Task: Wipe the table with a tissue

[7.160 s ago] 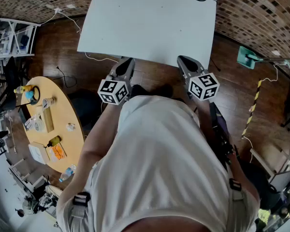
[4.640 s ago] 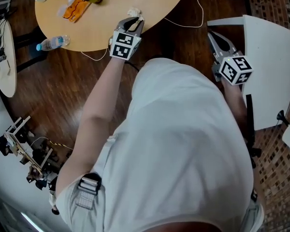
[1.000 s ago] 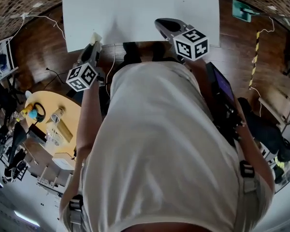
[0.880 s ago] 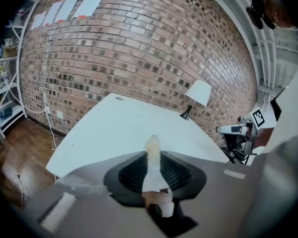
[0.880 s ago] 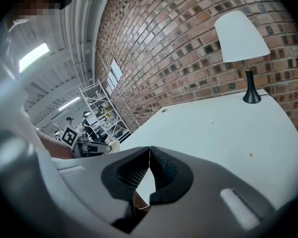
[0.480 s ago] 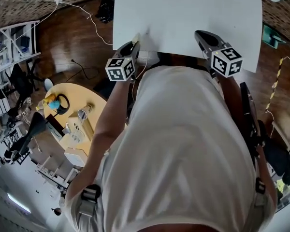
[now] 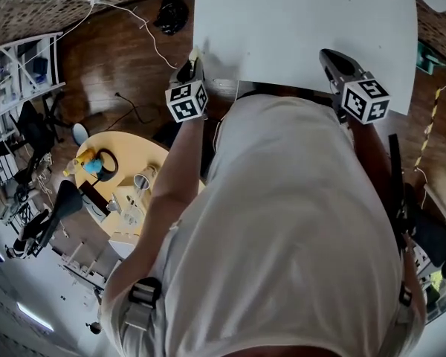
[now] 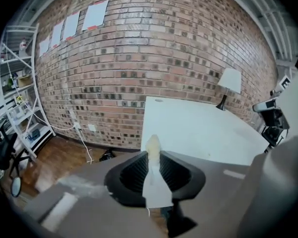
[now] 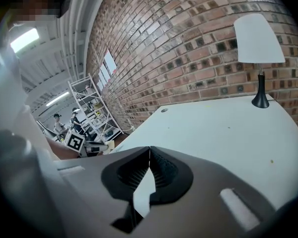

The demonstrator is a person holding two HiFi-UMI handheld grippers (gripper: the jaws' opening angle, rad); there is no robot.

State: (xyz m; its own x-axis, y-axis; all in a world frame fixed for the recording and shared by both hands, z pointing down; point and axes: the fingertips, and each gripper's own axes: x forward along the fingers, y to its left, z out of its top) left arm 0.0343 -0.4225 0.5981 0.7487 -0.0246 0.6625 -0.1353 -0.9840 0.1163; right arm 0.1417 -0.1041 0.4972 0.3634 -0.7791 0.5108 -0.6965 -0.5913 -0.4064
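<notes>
The white table [image 7: 305,21] fills the top of the head view, and its top is bare around the grippers. My left gripper [image 7: 192,64] is at the table's near left corner, shut on a small white tissue [image 7: 194,52] that pokes out past the fingertips. In the left gripper view the tissue [image 8: 152,145] is pinched upright between the ribbed pads of that gripper [image 8: 152,155], with the table [image 8: 198,128] ahead. My right gripper [image 7: 328,55] hovers over the table's near edge on the right. Its jaws [image 9: 149,150] meet with nothing between them.
A white lamp [image 8: 230,81] stands at the table's far right corner by the brick wall. A round wooden table [image 7: 126,192] with bottles and clutter sits low left. A metal shelf [image 8: 20,83], a floor cable [image 7: 145,28] and a black object [image 7: 171,13] lie left of the table.
The left gripper with the tissue has swung in from beside the table to its near left corner. The right gripper has shifted along the near edge.
</notes>
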